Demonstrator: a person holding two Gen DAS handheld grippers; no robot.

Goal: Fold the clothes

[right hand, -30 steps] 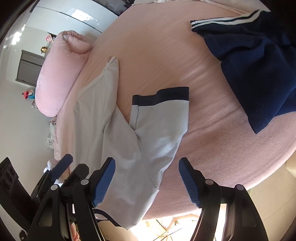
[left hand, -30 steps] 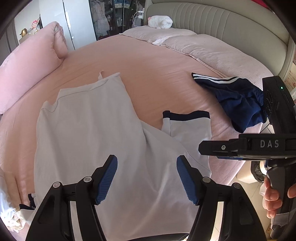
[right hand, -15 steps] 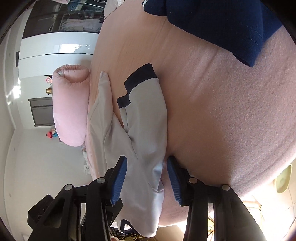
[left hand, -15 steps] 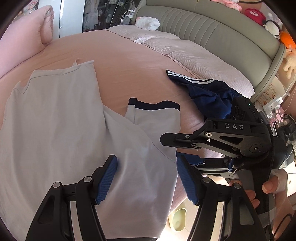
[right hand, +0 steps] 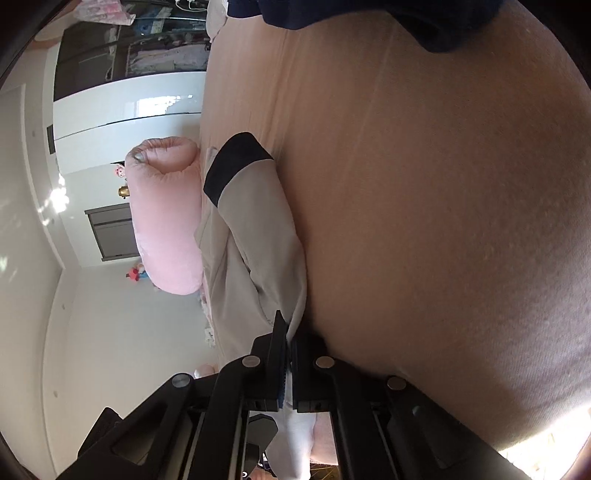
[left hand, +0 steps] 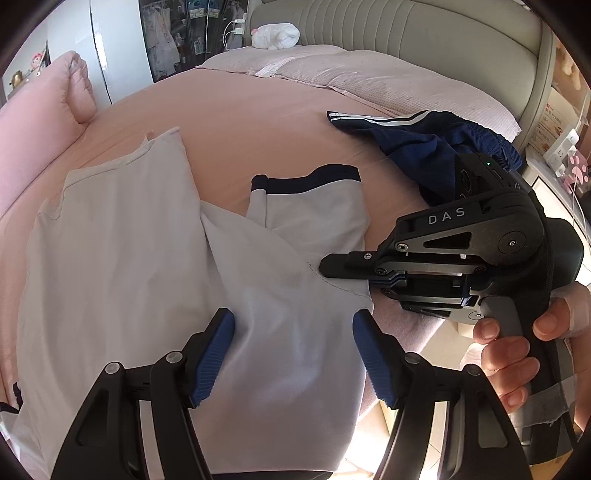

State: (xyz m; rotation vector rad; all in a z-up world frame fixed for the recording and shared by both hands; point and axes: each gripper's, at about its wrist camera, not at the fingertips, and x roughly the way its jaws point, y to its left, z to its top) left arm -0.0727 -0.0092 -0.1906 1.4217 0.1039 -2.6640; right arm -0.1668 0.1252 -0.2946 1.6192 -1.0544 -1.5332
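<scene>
Now the white shirt [left hand: 155, 258] lies spread on the pink bed [left hand: 258, 122], filling the left and middle of the left wrist view, its navy-trimmed sleeve [left hand: 314, 206] pointing toward the upper right. A second ago the right gripper [left hand: 332, 264] stood open beside the shirt; now its jaws are pressed together on the shirt's right edge just below the sleeve. The left gripper [left hand: 293, 350] has kept its jaws apart throughout, hovering over the shirt's lower part at the bottom of the frame with nothing between its pads.

Only the left wrist view shows the hand [left hand: 517, 350] at the right edge, the navy shorts [left hand: 424, 144] laid out at the upper right, and the headboard [left hand: 406, 29]. The right wrist view shows the pinch up close: cloth caught between the closed fingers [right hand: 279, 354] at the bottom centre, the sleeve [right hand: 255, 206] running upward, and a pink pillow [right hand: 166, 221] to the left.
</scene>
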